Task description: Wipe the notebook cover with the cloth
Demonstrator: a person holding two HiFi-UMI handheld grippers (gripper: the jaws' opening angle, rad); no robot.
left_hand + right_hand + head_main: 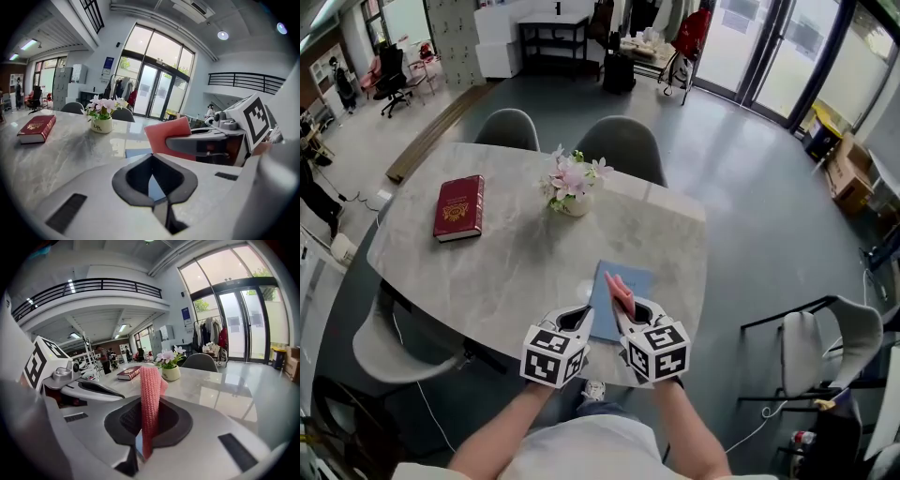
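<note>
**Wiping step, read left to right.** Far to the left of both tongs and well beyond them, a dark red hardcover book [459, 208] lies flat on the grey marble-patterned counter [516, 272]. The left tongs [579, 315] are clenched on nothing, tips together, at the near left edge of the flat blue notebook [602, 305]. The notebook lies directly under and ahead of both tongs, close to the counter's near edge. The right tongs [630, 309] are grasping a pink knitted cloth [619, 286], which stands upright out of them over the cover. Whether it touches the cover cannot be told. To wipe well, lay the cloth flat and use long, light strokes, bracing the notebook against sliding. Beyond the tongs, a small white pot [575, 206] holds pink and white flowers [572, 178].
</note>
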